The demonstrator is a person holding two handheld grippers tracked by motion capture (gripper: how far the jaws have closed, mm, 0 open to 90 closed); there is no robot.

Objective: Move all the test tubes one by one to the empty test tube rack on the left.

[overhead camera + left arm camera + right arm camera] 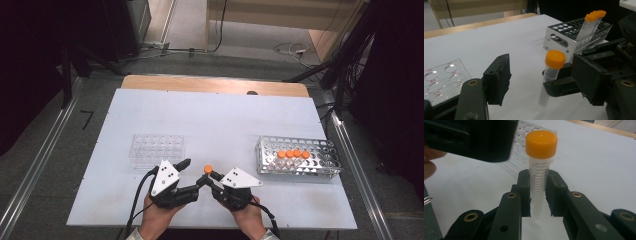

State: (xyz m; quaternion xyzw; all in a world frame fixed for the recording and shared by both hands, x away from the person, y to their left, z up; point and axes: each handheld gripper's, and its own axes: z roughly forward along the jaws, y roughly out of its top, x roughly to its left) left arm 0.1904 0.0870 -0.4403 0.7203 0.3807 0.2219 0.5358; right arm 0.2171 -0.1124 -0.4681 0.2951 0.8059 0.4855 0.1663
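- The right gripper (pixel 537 195) is clamped on a clear tube (pixel 539 187) with an orange cap (pixel 541 143); both black pads press the tube's graduated wall below the cap.
- The tube stands nearly upright between the jaws, long axis vertical, cap up and tapered end down, held above the white table (pixel 210 120).
- The left gripper (pixel 541 82) stands apart: its two jaws flank the tube's cap with a clear gap on each side, touching nothing.
- In the high view the two grippers meet near the table's front edge, the right gripper (pixel 209 176) carrying the orange cap (pixel 208 169) between them, with the left gripper (pixel 192 175) just beside it.
- The right gripper view brings out the tube's printed scale lines, too small to tell in the high view.
- The left gripper view shows the metal rack (pixel 564 37) behind the tube, with other orange-capped tubes (pixel 591 25) leaning in it, and a clear well plate (pixel 444 80) at the left.
- The high view places the rack (pixel 300 162) to the right and the well plate (pixel 157 149) to the left.
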